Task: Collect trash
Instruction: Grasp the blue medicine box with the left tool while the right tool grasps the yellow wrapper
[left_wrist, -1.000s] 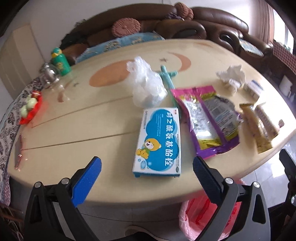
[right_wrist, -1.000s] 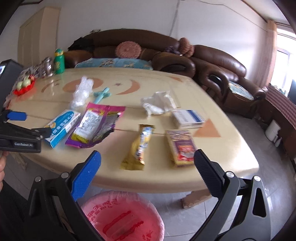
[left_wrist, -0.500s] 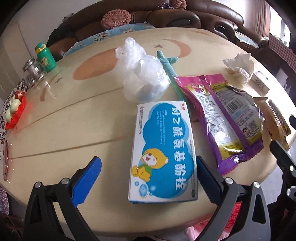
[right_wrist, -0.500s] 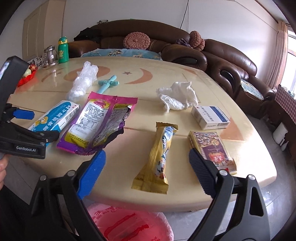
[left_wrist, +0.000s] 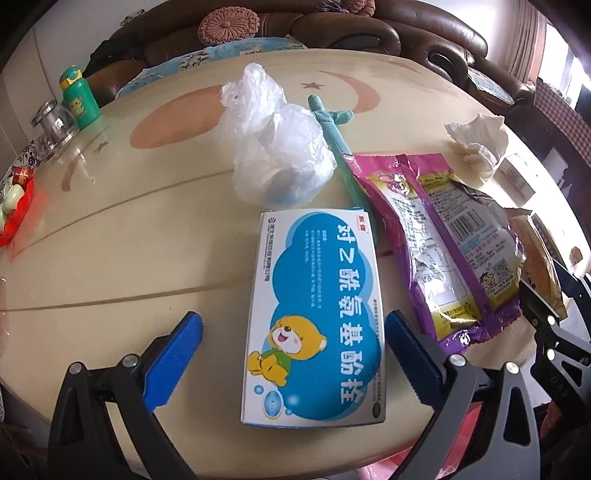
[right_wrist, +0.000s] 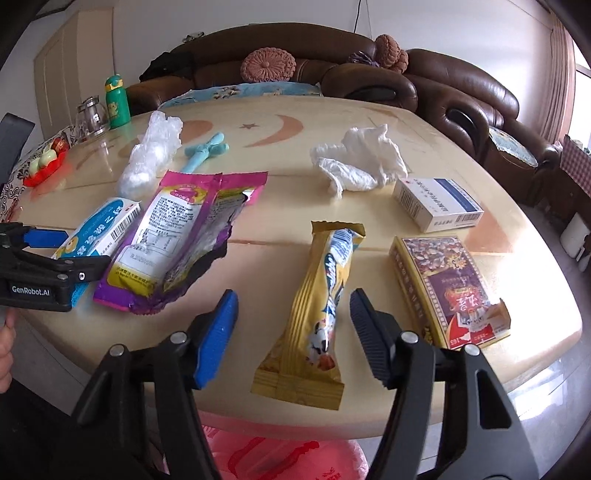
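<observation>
Left tongs (left_wrist: 291, 343) open astride blue box (left_wrist: 314, 314), purple wrapper (left_wrist: 443, 243) just beside, table (left_wrist: 129, 240)

Big brown leather sofa (right_wrist: 332, 70) wraps round the back with crocheted round cushions (right_wrist: 268, 65), white walls (right_wrist: 155, 33), a cream cabinet door (right_wrist: 74, 62) on the left, daylight from a window (right_wrist: 581, 85) on the right.

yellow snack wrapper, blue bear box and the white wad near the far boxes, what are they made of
Yellow snack wrapper: thin plastic film, likely; glossy, with crimped, sealed ends.
Blue bear box: printed card, by its flat faces and sharp folded edges; slight sheen.
White wad: tissue or paper napkin, matte and softly crumpled.
</observation>
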